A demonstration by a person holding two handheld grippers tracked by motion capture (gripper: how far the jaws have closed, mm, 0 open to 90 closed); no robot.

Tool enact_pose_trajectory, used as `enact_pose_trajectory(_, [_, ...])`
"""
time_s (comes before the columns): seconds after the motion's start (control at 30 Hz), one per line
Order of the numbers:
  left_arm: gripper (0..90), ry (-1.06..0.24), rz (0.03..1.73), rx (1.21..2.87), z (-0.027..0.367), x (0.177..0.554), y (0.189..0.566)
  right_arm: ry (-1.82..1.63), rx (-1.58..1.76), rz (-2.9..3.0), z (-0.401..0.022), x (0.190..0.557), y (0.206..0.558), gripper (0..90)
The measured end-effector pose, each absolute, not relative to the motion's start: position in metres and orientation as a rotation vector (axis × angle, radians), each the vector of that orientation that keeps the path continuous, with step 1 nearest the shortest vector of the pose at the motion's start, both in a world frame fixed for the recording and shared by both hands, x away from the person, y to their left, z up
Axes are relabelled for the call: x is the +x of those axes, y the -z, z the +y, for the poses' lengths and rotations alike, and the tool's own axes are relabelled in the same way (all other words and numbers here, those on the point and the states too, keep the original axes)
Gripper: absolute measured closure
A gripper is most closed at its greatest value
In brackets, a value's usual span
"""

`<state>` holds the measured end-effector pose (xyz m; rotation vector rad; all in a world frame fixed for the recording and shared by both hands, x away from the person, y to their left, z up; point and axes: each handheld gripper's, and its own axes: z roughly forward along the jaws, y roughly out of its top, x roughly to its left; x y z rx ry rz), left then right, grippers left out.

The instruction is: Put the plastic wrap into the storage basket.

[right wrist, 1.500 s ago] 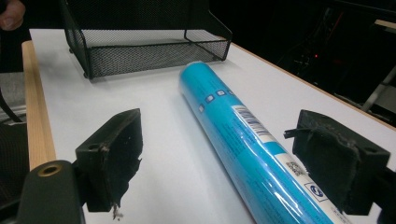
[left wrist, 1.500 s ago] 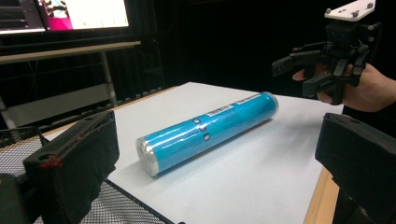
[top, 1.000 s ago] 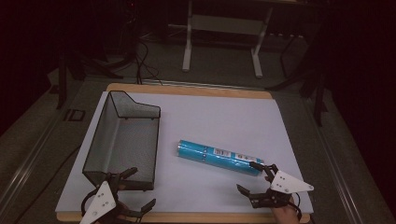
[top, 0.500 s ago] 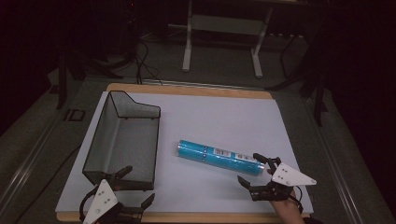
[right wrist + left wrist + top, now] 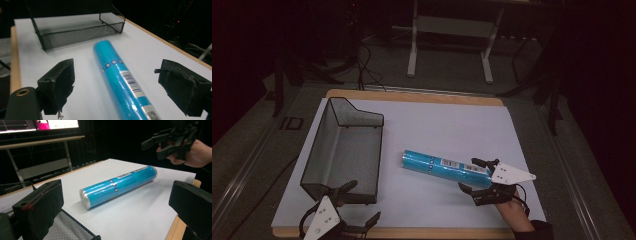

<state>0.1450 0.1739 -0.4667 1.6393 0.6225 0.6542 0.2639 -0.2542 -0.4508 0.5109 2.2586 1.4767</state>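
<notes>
A teal-blue tube (image 5: 444, 168) with a barcode label lies on its side on the white table top (image 5: 447, 125). My right gripper (image 5: 467, 174) is open at the tube's right end, one jaw on each side and apart from it. In the right gripper view the tube (image 5: 120, 72) runs away between the open right gripper (image 5: 121, 83). My left gripper (image 5: 364, 200) is open at the table's front left, beside the mesh basket (image 5: 357, 111). Its own view shows the left gripper (image 5: 116, 202) wide, the tube (image 5: 120, 185) ahead and the right gripper (image 5: 172, 138) in a hand (image 5: 197, 152).
The black wire-mesh basket (image 5: 75, 35) stands on the left half of the table, with nothing in it. The table's wooden front edge (image 5: 422, 233) runs just below both grippers. Desk legs and cables (image 5: 362, 55) are on the floor beyond the far edge.
My right gripper has moved forward and left, from the table's front edge up to the tube's right end. The left gripper has hardly shifted. The tube has not moved.
</notes>
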Motion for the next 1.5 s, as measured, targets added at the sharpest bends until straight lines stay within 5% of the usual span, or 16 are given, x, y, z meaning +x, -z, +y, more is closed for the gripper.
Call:
enact_pose_trajectory(0.57, [0.0, -0.636, 0.613, 1.668, 0.174, 0.146, 0.468, -1.251, 0.542, 2.526, -0.234, 0.313, 0.463, 9.7])
enact_pose_trajectory(1.5, [0.0, -0.648, 0.601, 1.692, 0.175, 0.145, 0.468, -0.577, 0.434, 2.914, -0.159, 0.375, 0.478, 21.5])
